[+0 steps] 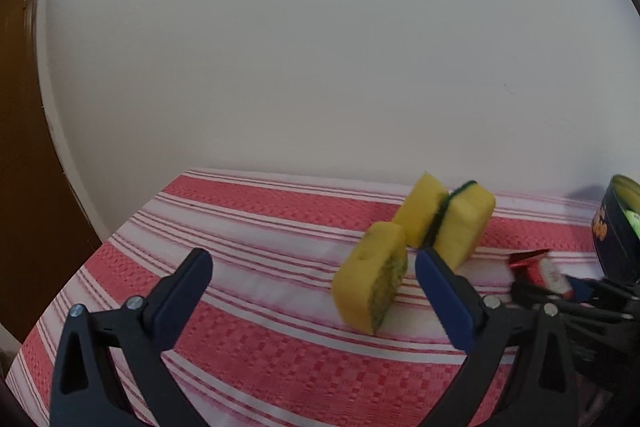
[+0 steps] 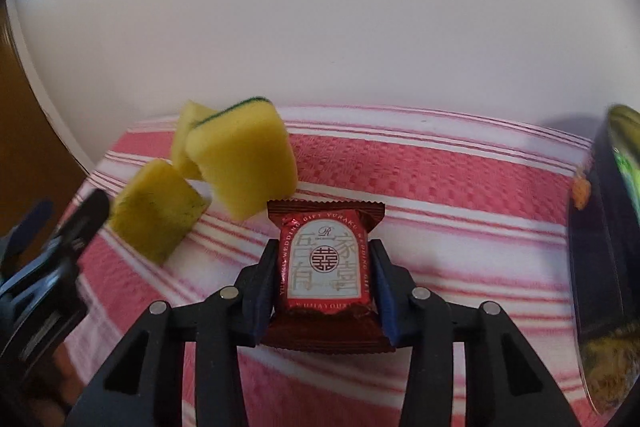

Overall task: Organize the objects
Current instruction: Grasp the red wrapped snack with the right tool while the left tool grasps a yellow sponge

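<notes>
A red foil snack packet (image 2: 326,263) lies on the red-and-white striped cloth (image 2: 460,179), and my right gripper (image 2: 324,247) is shut on it, its blue pads pressing both sides. In the left wrist view the same packet (image 1: 536,269) shows at the right in the right gripper (image 1: 560,287). Three yellow sponges stand on edge close together: a worn one (image 1: 372,287) nearest, and two more (image 1: 464,223) (image 1: 420,215) behind it with a green scouring layer between them. My left gripper (image 1: 312,259) is open, with the worn sponge just ahead of its right finger.
A black round tin (image 2: 600,267) stands at the right edge of the table, also visible in the left wrist view (image 1: 616,239). A white wall rises behind the table. A brown door (image 1: 20,147) is at the far left. The cloth's left part lies bare.
</notes>
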